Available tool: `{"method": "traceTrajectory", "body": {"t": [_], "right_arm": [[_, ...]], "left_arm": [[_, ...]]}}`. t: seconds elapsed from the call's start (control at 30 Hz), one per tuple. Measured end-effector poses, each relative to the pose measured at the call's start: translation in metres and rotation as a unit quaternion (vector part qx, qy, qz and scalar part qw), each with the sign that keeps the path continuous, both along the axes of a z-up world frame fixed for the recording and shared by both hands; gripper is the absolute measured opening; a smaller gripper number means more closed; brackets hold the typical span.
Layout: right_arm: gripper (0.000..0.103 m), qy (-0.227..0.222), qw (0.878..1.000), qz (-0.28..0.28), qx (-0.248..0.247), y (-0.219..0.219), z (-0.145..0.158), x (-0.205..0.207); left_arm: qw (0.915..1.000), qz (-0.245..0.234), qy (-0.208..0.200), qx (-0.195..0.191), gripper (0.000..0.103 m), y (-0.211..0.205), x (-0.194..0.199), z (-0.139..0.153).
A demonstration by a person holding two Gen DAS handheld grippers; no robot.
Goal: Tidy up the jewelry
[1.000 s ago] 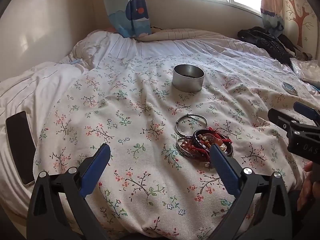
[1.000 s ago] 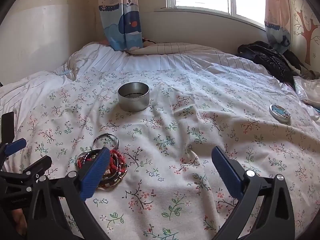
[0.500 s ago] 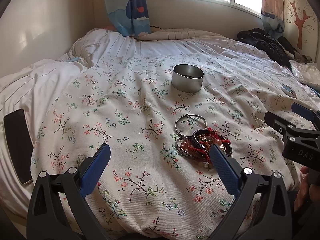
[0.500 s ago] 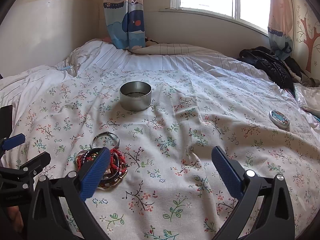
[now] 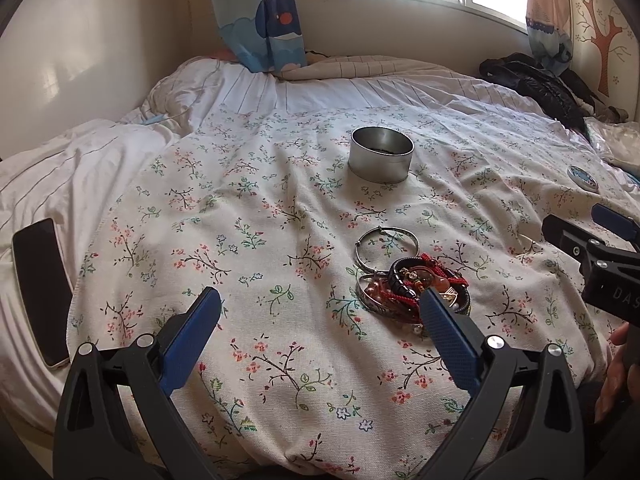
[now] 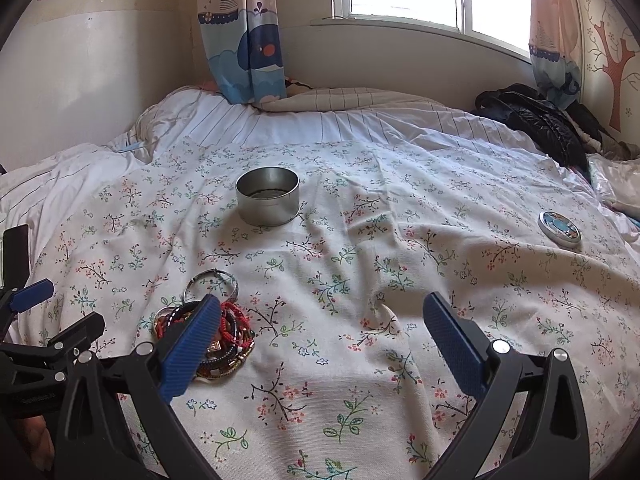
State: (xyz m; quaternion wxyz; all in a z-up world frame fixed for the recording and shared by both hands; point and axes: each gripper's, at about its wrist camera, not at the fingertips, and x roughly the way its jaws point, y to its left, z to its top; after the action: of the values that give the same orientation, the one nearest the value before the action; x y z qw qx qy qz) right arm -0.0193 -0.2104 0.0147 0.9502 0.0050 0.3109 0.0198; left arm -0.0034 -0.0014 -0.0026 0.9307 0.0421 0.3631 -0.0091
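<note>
A pile of bracelets [image 5: 408, 286], red cord, beads and dark bangles, lies on the floral bedspread with a silver bangle [image 5: 386, 248] at its far edge. The pile also shows in the right wrist view [image 6: 224, 336], partly behind my right gripper's left finger. An open round metal tin [image 5: 381, 158] stands farther back; it also shows in the right wrist view [image 6: 267, 195]. My left gripper [image 5: 320, 336] is open and empty, low over the bed, the pile by its right finger. My right gripper [image 6: 320, 340] is open and empty, to the right of the pile.
A round tin lid [image 6: 559, 229] with a blue picture lies at the right. A black phone [image 5: 40, 288] lies at the left edge of the bed. Dark clothing [image 6: 540, 120] is heaped at the back right. A wall and window are behind the bed.
Both views have tilted up a little and both grippers have drawn slightly back from the pile. Jaws stay open. The jewelry and tin have not moved.
</note>
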Motion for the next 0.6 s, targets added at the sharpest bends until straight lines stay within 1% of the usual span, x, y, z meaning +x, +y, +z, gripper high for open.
{"method": "traceTrajectory", "body": {"t": [0.23, 0.4, 0.5, 0.6], "right_arm": [[0.097, -0.005, 1.000, 0.000, 0.005, -0.0010, -0.0002, -0.0006], [0.097, 0.008, 1.000, 0.000, 0.005, -0.0007, -0.0010, 0.0010], [0.097, 0.033, 0.999, 0.000, -0.004, 0.0002, -0.0027, 0.0038], [0.097, 0.036, 0.999, 0.000, -0.003, 0.0000, -0.0030, 0.0036]], "left_arm": [[1.0000, -0.001, 0.000, -0.001, 0.096, 0.0002, 0.0000, 0.0000], [1.0000, 0.000, 0.000, -0.001, 0.096, -0.0001, 0.0000, 0.0001], [1.0000, 0.000, 0.000, -0.001, 0.096, 0.0004, -0.0003, 0.0000], [1.0000, 0.000, 0.000, -0.001, 0.096, 0.0003, -0.0002, -0.0001]]}}
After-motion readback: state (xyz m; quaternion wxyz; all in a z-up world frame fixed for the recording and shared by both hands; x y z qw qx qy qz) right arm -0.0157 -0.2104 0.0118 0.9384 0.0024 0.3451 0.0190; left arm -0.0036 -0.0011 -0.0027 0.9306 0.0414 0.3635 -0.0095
